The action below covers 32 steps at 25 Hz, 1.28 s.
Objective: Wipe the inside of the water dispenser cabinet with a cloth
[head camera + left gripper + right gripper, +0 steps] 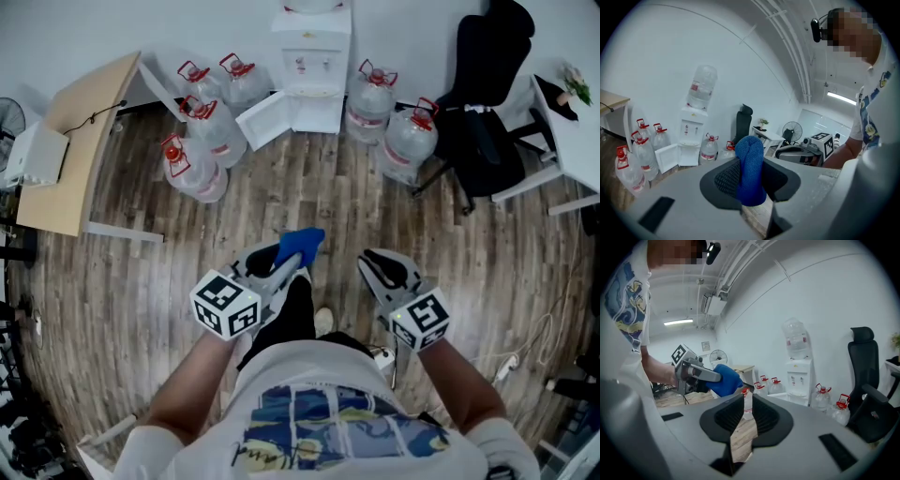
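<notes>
standing upright in left tongs point(749, 182), blue knit cloth point(750, 161), folded double

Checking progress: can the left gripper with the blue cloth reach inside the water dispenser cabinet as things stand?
Probably not yet: the water dispenser stands well across the floor from the left gripper and its blue cloth. Its cabinet door hangs open, though, and bare floor leads there between the water bottles.

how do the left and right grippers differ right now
The left gripper is shut on a blue cloth; the right gripper holds nothing. The left gripper's fingers press the cloth; the right gripper's stand apart, floor showing between. Both point toward the water dispenser.
</notes>
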{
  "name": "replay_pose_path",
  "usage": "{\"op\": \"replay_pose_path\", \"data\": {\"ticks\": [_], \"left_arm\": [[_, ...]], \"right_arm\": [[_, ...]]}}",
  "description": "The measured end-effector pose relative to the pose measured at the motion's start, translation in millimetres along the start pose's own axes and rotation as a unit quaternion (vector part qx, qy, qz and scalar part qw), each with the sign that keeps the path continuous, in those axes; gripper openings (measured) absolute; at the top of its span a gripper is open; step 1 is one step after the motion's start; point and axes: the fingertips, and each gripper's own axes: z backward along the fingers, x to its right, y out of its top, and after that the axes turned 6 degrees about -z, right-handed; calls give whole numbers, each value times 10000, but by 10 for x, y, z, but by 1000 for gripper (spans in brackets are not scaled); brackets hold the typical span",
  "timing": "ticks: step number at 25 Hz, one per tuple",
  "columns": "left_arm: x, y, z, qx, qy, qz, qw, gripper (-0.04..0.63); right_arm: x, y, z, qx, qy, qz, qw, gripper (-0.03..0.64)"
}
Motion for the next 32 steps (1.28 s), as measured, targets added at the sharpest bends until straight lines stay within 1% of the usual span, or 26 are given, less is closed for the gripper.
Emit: {"op": "replay_pose_path", "data": {"ticks": [4, 8, 15, 21, 26, 29, 32], "left_arm": [[-471, 141, -362, 26, -45, 60, 10000, 106], [-1068, 299, -715, 9, -94, 181, 9998, 106], [-2139, 609, -1334, -124, -229, 124, 9996, 106], [-2733, 759, -1770, -140, -198, 131, 9996, 106], [-3180, 715, -2220, -201, 39, 218, 9996, 106], [-3453, 648, -2508, -228, 329, 314, 9987, 106], [-3781, 580, -2860, -230, 656, 394, 9968, 106]], "right_arm": [[372, 105, -340, -165, -157, -55, 9997, 54], [725, 306, -802, -344, -310, -17, 9989, 55], [1447, 736, -1746, -410, -526, -67, 9978, 55], [1889, 989, -2329, -417, -500, -85, 9978, 57], [2375, 999, -2770, -462, -355, -101, 9983, 78], [2678, 974, -3083, -479, -78, -22, 9988, 91], [3047, 903, -3440, -567, 174, 167, 9981, 92]]}}
